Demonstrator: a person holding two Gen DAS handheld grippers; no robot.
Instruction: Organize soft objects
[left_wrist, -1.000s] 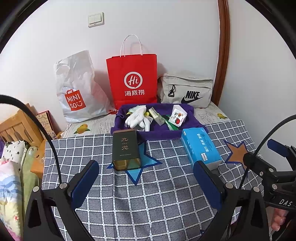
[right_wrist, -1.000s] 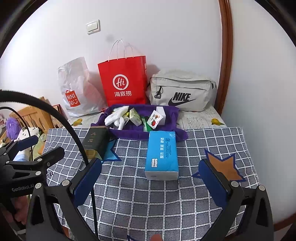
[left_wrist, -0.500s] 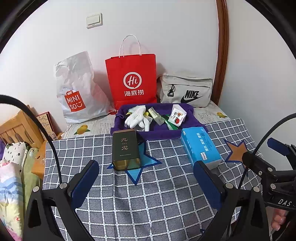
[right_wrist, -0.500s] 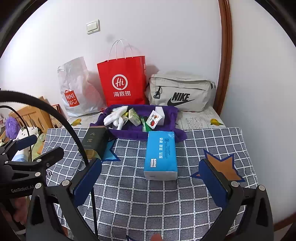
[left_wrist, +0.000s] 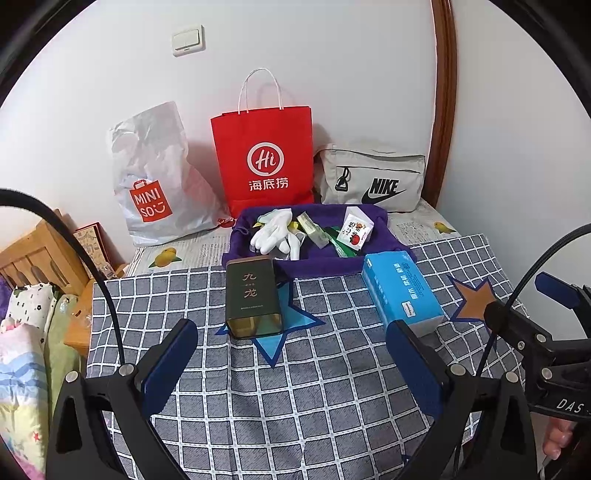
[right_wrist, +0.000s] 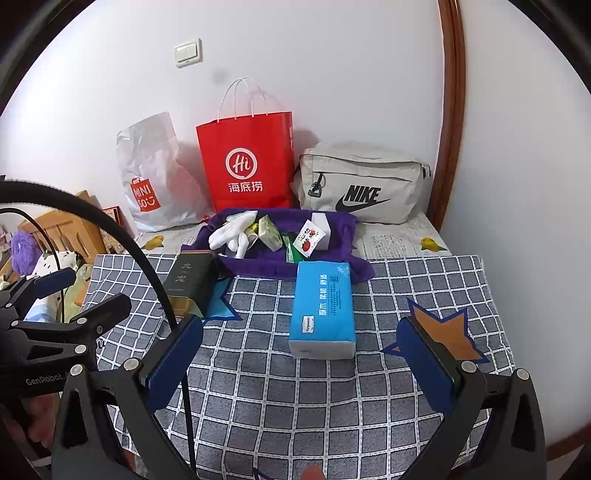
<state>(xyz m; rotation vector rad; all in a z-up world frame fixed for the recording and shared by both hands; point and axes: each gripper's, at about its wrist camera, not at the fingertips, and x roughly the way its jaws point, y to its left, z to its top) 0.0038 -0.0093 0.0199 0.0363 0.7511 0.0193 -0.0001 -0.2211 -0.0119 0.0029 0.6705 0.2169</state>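
Right now both sets of fingers are spread wide and hold nothing, hanging above the near part of the bench (left_wrist: 295, 406), which is covered by a grey checked cloth with star patches. The left gripper (left_wrist: 291, 354) looks toward a dark green tin (left_wrist: 252, 297) lying flat on a blue star, its gold-coloured end facing the camera. The right gripper (right_wrist: 301, 354) faces a blue tissue pack (right_wrist: 322, 306), which lies lengthwise on the cloth between the spread fingers in that view, well ahead of their tips.

Just behind the tin and the tissue pack sits a purple fabric tray (left_wrist: 258, 218). Inside it, a white glove (left_wrist: 273, 232) rests at the left side, with a small pale green packet (left_wrist: 312, 229) near the middle and a white sachet with a red fruit print (left_wrist: 355, 230) propped toward the right.

Along the wall at the back stand a silver MINISO bag (left_wrist: 159, 177), a red paper bag (left_wrist: 264, 158) and a beige Nike pouch (left_wrist: 373, 179), side by side. From the left wrist view the right gripper's frame shows at the far right edge, with a fingertip of the person's hand (left_wrist: 559, 437) below it.
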